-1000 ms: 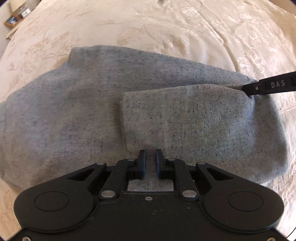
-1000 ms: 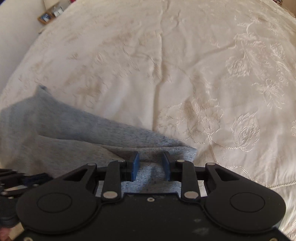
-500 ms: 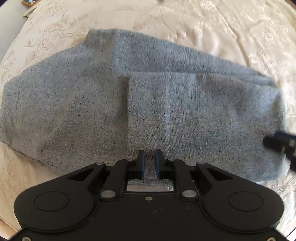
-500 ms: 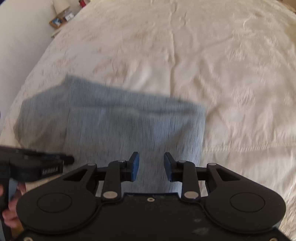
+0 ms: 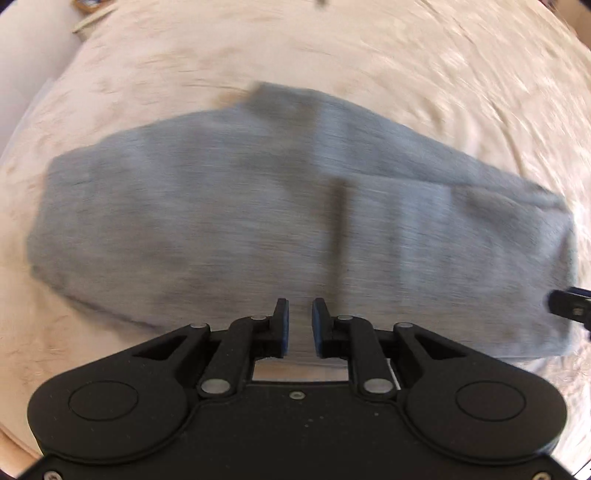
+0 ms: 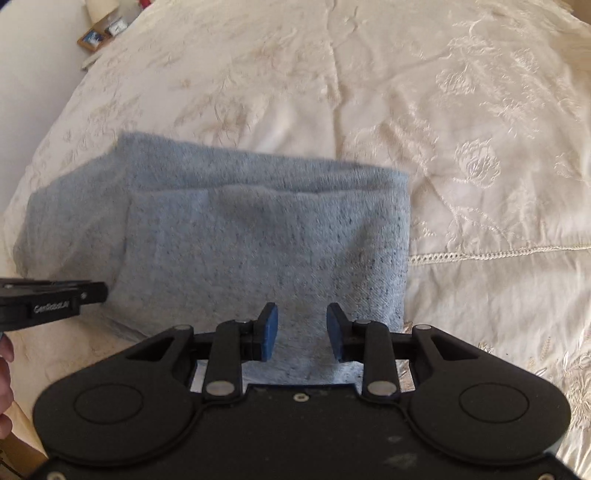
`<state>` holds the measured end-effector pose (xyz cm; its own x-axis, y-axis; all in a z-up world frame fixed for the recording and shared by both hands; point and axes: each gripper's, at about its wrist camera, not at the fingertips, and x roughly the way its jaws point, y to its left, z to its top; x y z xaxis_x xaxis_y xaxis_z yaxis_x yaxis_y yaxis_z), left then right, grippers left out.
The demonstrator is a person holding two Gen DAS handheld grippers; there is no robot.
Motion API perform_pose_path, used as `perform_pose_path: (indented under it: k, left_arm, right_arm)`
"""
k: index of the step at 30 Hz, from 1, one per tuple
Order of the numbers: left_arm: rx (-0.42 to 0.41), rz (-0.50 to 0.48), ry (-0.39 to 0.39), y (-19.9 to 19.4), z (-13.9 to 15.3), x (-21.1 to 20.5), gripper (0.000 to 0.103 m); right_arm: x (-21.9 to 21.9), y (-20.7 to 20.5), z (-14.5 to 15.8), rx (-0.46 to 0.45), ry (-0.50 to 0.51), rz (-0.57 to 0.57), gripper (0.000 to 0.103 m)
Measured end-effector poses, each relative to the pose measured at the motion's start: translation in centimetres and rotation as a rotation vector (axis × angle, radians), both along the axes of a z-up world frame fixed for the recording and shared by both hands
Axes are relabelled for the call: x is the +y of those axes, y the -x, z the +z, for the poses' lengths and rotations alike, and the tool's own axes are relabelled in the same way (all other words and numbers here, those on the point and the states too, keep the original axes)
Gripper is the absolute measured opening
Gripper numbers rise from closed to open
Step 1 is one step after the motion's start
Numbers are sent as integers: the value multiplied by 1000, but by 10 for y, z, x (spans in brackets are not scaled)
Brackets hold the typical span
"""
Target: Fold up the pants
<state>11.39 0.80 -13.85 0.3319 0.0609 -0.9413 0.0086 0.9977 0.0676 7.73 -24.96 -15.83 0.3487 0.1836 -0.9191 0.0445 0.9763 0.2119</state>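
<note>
The grey heathered pants lie flat on the cream bedspread, with one end folded back over the right part. They also show in the right wrist view, where the folded layer is in front. My left gripper is open with a narrow gap and empty, raised over the pants' near edge. My right gripper is open and empty above the near edge of the folded layer. Its tip shows at the right edge of the left wrist view. The left gripper's fingers show at the left of the right wrist view.
An embroidered cream bedspread covers the bed all around the pants. A bedside table with small framed pictures stands at the far left, next to a pale wall. A hand shows at the left edge.
Both grippers have let go of the fabric and pulled back and up from the pants. The left gripper's jaws have opened a little. The folded pants lie still on the bed.
</note>
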Motion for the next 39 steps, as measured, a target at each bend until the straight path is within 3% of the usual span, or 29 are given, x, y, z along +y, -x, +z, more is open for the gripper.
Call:
perform_pose_path:
  k: [3,10,12,15,17,21,27,32,39]
  left_arm:
    - [-7,95,33,-1,7,55,33]
    - [-18,323,71,-1,3,189,35]
    - [-16,369,101,-2,-3,219,42]
    - [-10,411,128,-3,-13,253,42]
    - [-16,430,150,-5,-22,268,42]
    - [-12,447,228,-10,-35,291,53]
    - [4,460,345,-16,-53,308,53]
    - [-57,409,399,-5,-47,309,53]
    - [-62,409,451,-4,-43,314,54]
  right_arm:
    - [15,2,14,-22,-14,-29,33]
    - [85,-8,35,-49,-30,-48,33]
    - [106,-12,36,-50,-28,-40,33]
    - [136,-16,41,-54,-19,-23,33]
    - [150,-18,42,-57,-15,-17,33]
    - [174,-20,44,-53,0,-15,33]
    - [196,-20,45,-41,23,-10,33]
    - [205,-22,44,-26,36,-6,33]
    - [210,-24,43,-20,42,3,33]
